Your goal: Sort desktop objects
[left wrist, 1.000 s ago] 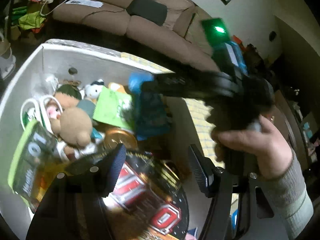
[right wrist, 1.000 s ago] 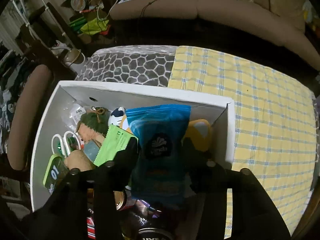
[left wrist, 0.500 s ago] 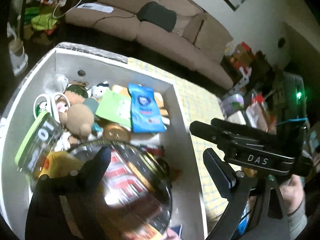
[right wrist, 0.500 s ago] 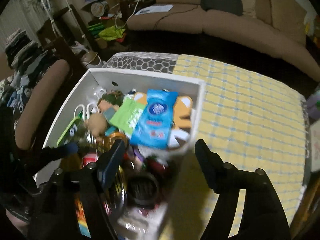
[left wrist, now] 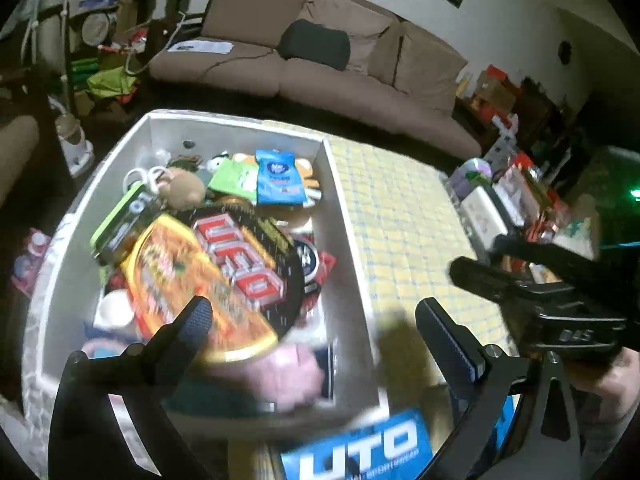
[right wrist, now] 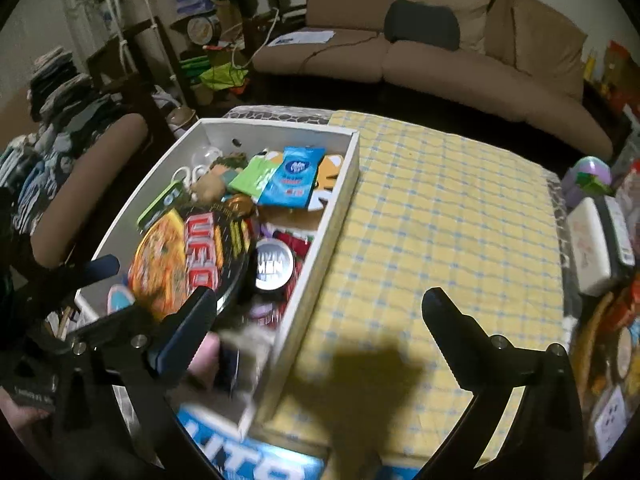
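1. A yellow checked cloth [right wrist: 432,240] covers the table, with a white box [right wrist: 340,208] on its left part.
2. Nearest, the left gripper [left wrist: 312,320] and right gripper [right wrist: 320,312] are both opening wide, with nothing between their fingers.
3. In the box, a round noodle bowl [left wrist: 216,268] lies on top.
4. Farther in, a blue packet [right wrist: 292,178] lies beside a green one [right wrist: 254,178].
5. Beyond stands a brown sofa [right wrist: 440,52].

Table under yellow checked cloth [right wrist: 440,220], white box [right wrist: 340,216] on it, perhaps a blue pack [left wrist: 360,448] at near edge
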The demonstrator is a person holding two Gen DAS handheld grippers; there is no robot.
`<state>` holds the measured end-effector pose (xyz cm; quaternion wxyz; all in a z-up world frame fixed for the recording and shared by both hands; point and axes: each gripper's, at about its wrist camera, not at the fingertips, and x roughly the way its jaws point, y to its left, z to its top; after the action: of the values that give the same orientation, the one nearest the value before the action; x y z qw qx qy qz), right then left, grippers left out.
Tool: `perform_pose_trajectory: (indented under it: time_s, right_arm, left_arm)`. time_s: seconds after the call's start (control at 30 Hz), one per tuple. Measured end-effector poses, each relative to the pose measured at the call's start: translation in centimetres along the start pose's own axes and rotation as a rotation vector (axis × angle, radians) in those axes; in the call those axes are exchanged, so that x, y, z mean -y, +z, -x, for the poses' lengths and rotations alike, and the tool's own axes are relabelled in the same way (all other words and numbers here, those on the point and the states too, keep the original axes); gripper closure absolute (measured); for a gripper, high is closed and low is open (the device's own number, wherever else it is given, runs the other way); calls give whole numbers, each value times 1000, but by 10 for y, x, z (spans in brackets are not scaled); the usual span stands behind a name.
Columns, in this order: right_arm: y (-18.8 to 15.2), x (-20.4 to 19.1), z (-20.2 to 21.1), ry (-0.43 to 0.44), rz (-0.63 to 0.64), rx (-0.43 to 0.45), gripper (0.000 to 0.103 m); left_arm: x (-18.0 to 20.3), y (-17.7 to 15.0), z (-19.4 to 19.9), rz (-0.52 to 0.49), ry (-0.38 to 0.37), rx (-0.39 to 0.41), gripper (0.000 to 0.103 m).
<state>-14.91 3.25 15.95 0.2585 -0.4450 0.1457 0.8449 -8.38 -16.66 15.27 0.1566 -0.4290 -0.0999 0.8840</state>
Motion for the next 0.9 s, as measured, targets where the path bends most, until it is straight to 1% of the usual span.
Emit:
perform_pose_trajectory:
  time_s: [0.07, 0.1, 0.17, 0.23, 0.3, 0.37, 0.43, 0.53, 0.63, 0.77, 0.9]
  right_arm:
    - [-20, 3, 19, -3, 7, 15, 0]
    - [-30, 5, 26, 0, 4, 17, 0]
    - [-50, 11, 41, 14, -3, 28, 0]
    - [-72, 20, 53, 6, -9, 31, 0]
    - [-97, 32, 63, -4, -21, 40, 0]
    - [-119, 49, 69, -5, -54, 38, 0]
    - [-141, 68, 70, -11, -106, 41, 0]
    - [-172, 96, 65, -35, -179, 43, 0]
    - [-198, 116, 54, -74, -232, 47, 0]
    - [-215, 127, 43, -96, -256, 55, 0]
    - [-222, 130, 36, -103, -256, 58, 0]
  left_arm:
    - [17, -19, 16, -48, 36, 30, 0]
    - [22, -25, 22, -58, 41, 37, 0]
    - [36, -46, 35, -73, 31, 48, 0]
    - [47, -67, 43, -84, 16, 48, 0]
    - [56, -83, 47, -96, 20, 49, 0]
    - [66, -107, 48, -115, 34, 47, 0]
    - [72, -122, 43, -122, 50, 48, 0]
    - [81, -147, 29, -104, 72, 40, 0]
    - [89, -164, 10, -109, 130, 48, 0]
    - [91, -171, -4, -85, 151, 52, 0]
    - [97, -173, -20, -114, 194, 45, 0]
